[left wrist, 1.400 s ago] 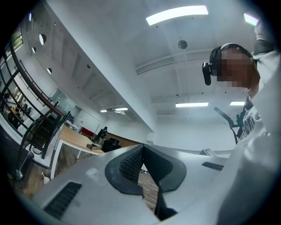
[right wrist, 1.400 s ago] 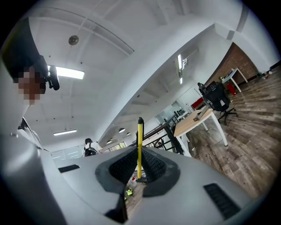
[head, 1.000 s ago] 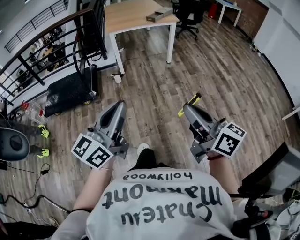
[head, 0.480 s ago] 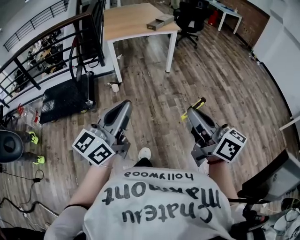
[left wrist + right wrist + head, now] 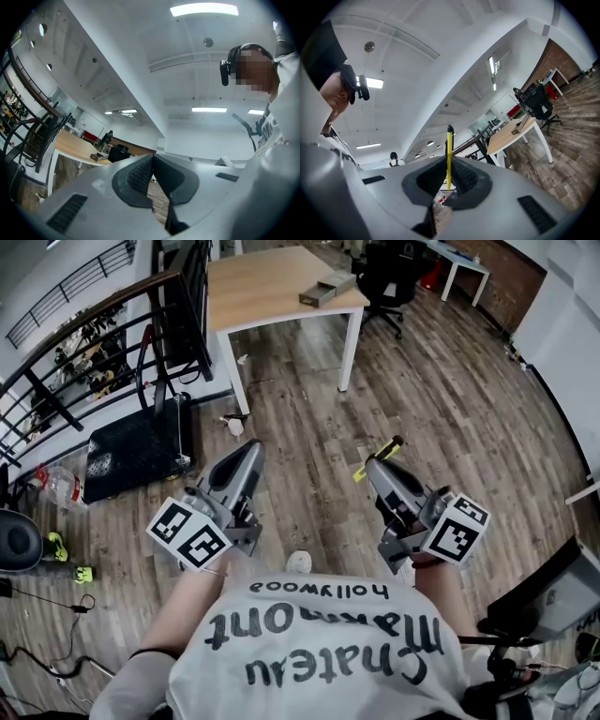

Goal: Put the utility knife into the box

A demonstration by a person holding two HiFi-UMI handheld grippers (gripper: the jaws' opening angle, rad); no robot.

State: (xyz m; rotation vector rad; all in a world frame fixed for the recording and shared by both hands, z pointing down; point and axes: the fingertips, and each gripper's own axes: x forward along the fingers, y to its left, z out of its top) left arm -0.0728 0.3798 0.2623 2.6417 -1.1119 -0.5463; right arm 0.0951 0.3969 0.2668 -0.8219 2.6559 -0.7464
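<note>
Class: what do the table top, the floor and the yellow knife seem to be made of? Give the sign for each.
Table top: pale wood or wood-look laminate, matte, even colour.
Floor: grey-brown planks with visible grain and seams; real wood or vinyl, cannot tell.
Utility knife: probably plastic, with a smooth bright yellow body and a black tip.

Two grippers [image 5: 246,448] [image 5: 373,463]; one utility knife [image 5: 387,446]; one box [image 5: 326,289]; one table [image 5: 262,282]; one office chair [image 5: 384,268].

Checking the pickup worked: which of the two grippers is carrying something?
The right gripper, clamped on the yellow utility knife standing up between its jaws. The left gripper is shut with nothing in it.
</note>
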